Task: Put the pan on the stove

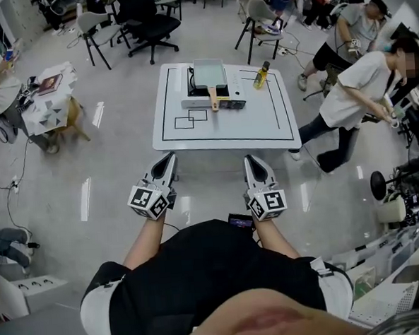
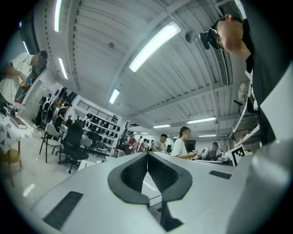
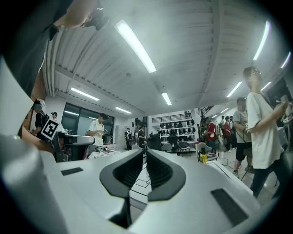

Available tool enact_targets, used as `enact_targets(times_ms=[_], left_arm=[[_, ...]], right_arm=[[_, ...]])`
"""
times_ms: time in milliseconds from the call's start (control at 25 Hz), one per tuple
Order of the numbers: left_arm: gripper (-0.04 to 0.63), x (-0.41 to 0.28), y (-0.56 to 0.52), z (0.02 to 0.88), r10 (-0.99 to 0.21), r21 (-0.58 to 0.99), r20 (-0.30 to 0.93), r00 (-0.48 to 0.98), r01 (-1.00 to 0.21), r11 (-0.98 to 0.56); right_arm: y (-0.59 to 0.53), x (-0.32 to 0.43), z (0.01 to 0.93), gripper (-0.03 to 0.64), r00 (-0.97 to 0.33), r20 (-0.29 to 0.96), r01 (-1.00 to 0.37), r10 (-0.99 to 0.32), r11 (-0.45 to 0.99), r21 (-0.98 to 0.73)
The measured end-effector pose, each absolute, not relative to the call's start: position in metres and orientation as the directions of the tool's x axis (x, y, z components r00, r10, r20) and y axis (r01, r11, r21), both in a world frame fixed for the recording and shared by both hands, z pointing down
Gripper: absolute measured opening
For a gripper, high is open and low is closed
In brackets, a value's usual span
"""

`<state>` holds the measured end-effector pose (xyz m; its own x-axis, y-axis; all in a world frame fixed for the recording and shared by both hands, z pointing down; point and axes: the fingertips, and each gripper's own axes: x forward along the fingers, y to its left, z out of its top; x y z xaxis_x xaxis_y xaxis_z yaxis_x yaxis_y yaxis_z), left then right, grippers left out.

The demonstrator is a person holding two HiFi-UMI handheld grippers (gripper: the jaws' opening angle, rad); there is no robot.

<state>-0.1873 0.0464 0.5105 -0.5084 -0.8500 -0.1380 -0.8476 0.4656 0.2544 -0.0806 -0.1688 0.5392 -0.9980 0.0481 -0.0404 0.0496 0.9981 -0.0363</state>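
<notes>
The pan [image 1: 209,72], a pale square one with a wooden handle, is seen on the far half of the white bench [image 1: 277,124]. It appears to be resting on the stove [image 1: 234,103], with its handle turned toward the near edge. A yellow bottle [image 1: 261,75] is stood just to the right of it, apart from both. Black outlines [image 1: 191,117] are marked on the bench top. Both tools are held over the floor [image 1: 124,154], short of the bench's near edge and well apart from the pan. The left tool [image 1: 171,157] is closed completely, its jaws pressed together with nothing between them. The right tool [image 1: 249,159] is likewise closed but for a hairline slit, and nothing is gripped by it.
</notes>
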Motion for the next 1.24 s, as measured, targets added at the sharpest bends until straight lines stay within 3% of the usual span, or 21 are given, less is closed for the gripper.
enact_targets(times_ms=[560, 1080, 1240], left_arm=[[0.018, -0.181, -0.019, 0.507, -0.898, 0.223, -0.121, -0.422, -0.893, 0.39], [0.018, -0.187, -0.017, 0.515, -0.885, 0.258, -0.087, -0.457, -0.869, 0.423], [0.018, -0.218, -0.03, 0.503, -0.874, 0.241, -0.13, -0.468, -0.87, 0.43]], right_arm=[[-0.221, -0.074, 0.531, 0.032, -0.998, -0.055, 0.022, 0.019, 0.999, -0.05], [-0.252, -0.058, 0.53, 0.032, -0.998, -0.05, -0.034, -0.037, 0.998, -0.053], [-0.283, -0.081, 0.519, 0.032, -0.994, -0.099, -0.037, -0.041, 0.999, -0.036]])
